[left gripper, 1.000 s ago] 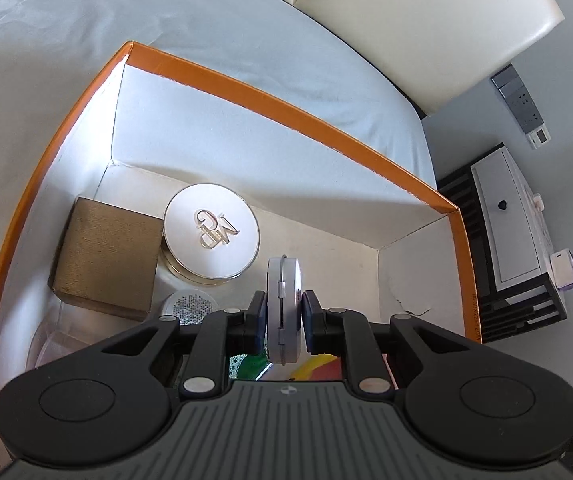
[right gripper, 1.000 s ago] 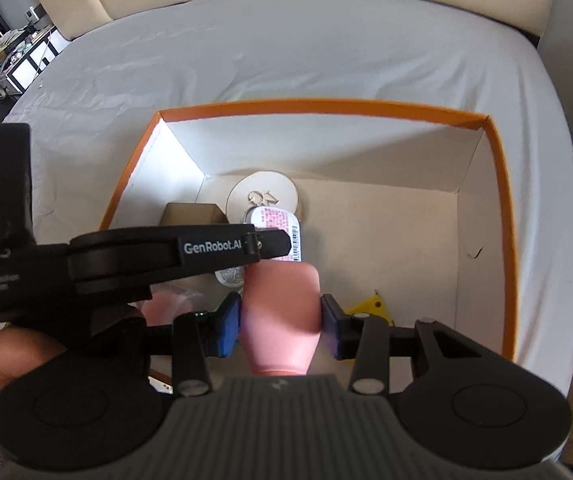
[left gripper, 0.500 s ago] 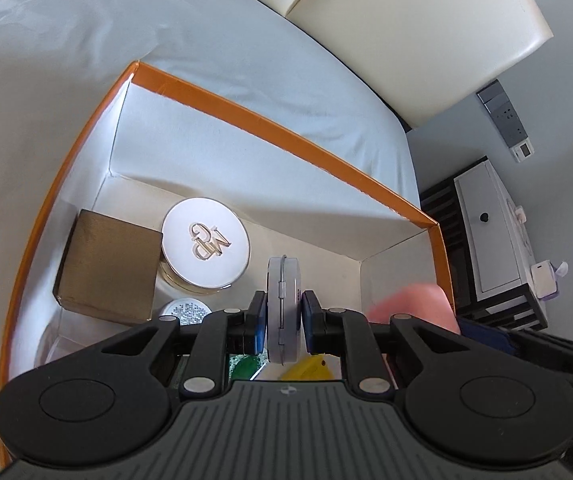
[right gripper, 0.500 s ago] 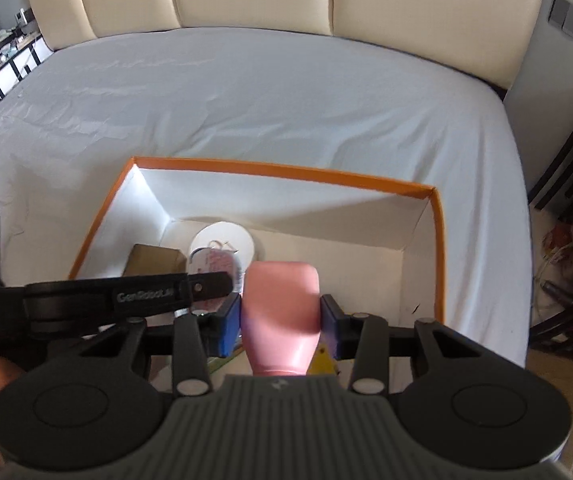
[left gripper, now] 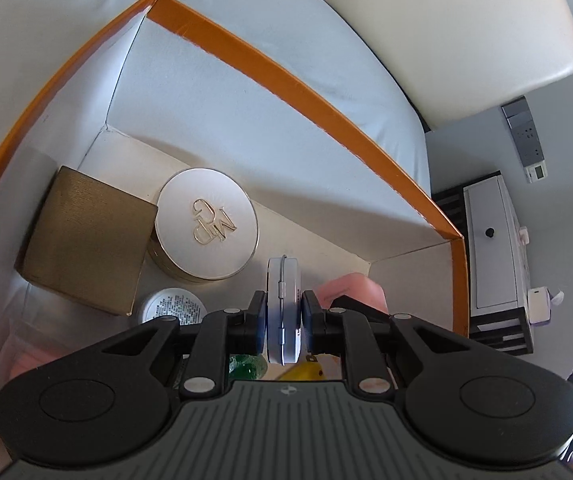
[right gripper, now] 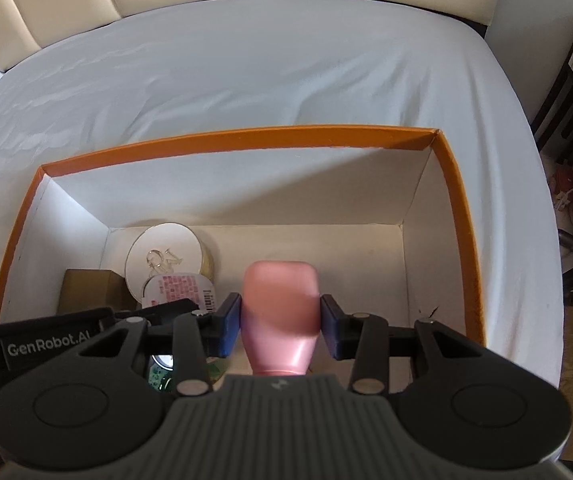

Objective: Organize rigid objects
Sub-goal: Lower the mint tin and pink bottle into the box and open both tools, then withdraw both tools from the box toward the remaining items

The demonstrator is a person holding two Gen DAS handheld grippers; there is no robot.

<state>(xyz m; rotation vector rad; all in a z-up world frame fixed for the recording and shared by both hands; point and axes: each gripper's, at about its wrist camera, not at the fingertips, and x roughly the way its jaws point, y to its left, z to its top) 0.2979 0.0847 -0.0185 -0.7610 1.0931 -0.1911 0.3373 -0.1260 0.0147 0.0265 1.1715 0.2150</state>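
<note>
Left gripper (left gripper: pixel 284 312) clamps a white compact case (left gripper: pixel 283 304) on edge, right gripper (right gripper: pixel 280 322) clamps a pink bottle (right gripper: pixel 280 316), both above the orange-rimmed box (right gripper: pixel 246 140), where a gold box (left gripper: pixel 82 236), a round monogrammed compact (left gripper: pixel 206 222) and a small labelled jar (left gripper: pixel 172 306) sit at the left end.

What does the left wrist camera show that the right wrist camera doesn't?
Only the left wrist view shows the left gripper clamped edge-on around the flat white round compact, plus the small white jar lid with printed text.

Only the right wrist view shows the right gripper with its pads around the pink plastic bottle's body, and the bed's full white sheet.

Both show the orange-rimmed white box, the gold-lettered round white case and the gold-brown square box.
</note>
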